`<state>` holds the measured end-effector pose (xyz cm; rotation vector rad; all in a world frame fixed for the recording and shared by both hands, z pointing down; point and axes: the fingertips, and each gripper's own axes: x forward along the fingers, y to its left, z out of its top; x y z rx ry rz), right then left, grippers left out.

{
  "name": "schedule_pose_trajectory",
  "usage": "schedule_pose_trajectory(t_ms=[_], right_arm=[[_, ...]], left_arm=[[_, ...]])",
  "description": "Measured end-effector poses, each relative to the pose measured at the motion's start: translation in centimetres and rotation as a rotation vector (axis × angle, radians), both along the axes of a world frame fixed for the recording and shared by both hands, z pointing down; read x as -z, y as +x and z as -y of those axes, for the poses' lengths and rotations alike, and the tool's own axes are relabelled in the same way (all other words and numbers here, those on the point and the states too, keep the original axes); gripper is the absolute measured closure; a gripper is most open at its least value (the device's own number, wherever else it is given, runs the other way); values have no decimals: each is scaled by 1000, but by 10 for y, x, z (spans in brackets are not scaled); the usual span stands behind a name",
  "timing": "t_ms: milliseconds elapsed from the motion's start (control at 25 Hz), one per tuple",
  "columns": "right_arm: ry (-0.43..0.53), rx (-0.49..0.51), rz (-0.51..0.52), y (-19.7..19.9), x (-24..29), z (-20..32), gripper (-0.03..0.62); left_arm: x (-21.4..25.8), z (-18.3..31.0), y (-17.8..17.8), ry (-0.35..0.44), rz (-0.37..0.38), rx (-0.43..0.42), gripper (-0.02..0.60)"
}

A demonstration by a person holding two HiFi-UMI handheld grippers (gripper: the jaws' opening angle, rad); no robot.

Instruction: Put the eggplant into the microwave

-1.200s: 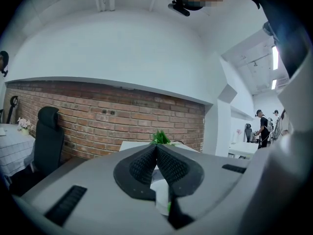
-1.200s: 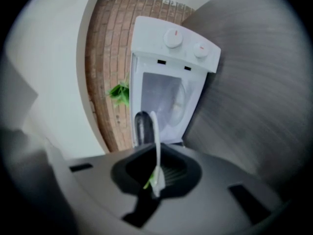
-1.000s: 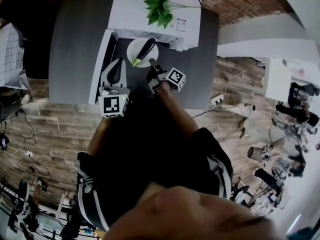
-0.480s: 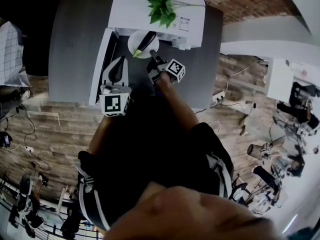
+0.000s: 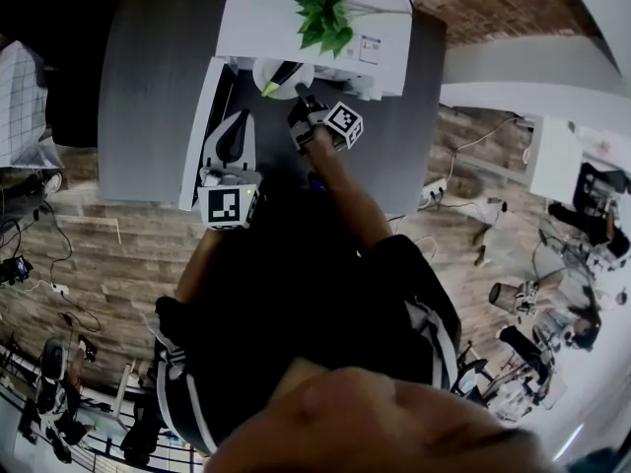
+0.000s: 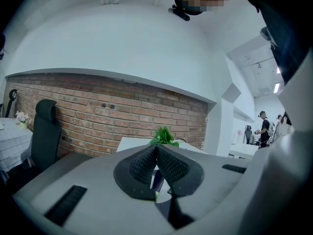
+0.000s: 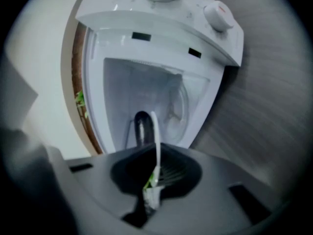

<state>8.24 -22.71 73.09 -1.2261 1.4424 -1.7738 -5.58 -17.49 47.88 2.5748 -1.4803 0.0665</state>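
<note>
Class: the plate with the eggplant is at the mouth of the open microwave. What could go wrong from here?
1. The right gripper pinches only the rim of the plate. The plate could tip, and the eggplant lying on it might roll off.
2. The plate is right at the microwave opening, so its edge could catch the frame.

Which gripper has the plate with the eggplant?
The right gripper, clamped on the plate rim at the microwave mouth; the left gripper is shut on nothing.
</note>
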Motion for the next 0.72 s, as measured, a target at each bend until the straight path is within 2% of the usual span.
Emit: schedule_pose_trajectory(t_ms=[720], right_arm=[[0,-55,4,3,-29,48,556]], left_arm=[[-5,13,-5,-32,2,19,546]])
